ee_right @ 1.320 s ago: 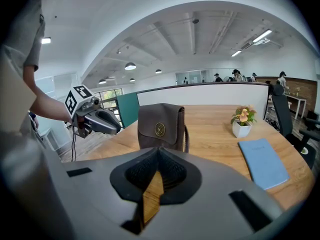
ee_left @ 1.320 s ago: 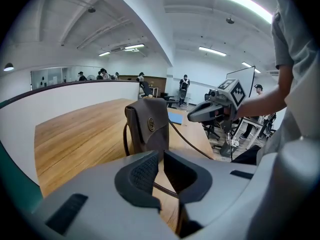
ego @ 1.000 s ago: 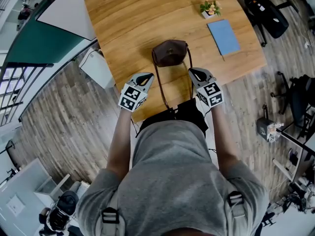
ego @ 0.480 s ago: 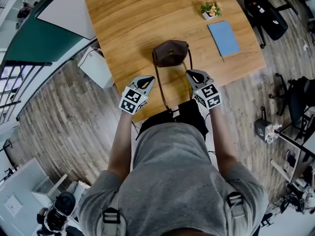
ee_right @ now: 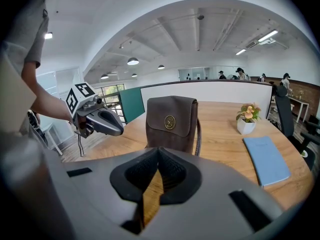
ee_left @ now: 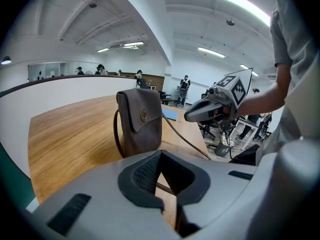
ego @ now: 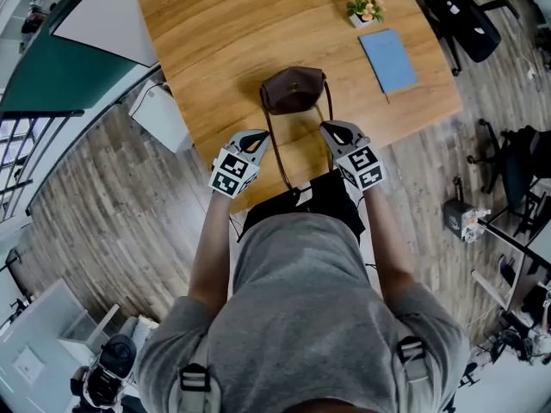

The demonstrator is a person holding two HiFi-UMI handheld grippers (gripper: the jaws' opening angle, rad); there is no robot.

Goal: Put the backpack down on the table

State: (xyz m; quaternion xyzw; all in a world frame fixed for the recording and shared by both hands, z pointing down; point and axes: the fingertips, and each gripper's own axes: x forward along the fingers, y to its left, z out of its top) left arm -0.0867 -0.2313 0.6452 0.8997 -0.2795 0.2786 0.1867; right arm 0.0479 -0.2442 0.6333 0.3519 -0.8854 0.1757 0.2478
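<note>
Boxy brown leather backpack (ego: 293,91) upright on grained wooden table (ego: 228,24)

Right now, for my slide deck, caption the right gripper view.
Brown backpack upright on the wooden table, seen past the shut right gripper; blue notebook and potted plant at right.

Table (ego: 224,33) under you is pale wood, and grey-brown plank floor (ego: 103,205) runs off its near edge on both sides. Out beyond your left tongs (ego: 256,136), note a white box (ego: 159,114) standing against the table's side, then a curved white half-wall (ee_left: 75,91) with a teal panel (ego: 52,76) at its end. Beyond your right tongs (ego: 327,127), a black office chair (ego: 461,11) stands on the floor past the table's far corner; overhead, a white vaulted ceiling (ee_right: 200,24) with strip lights (ee_left: 245,1) lit.
</note>
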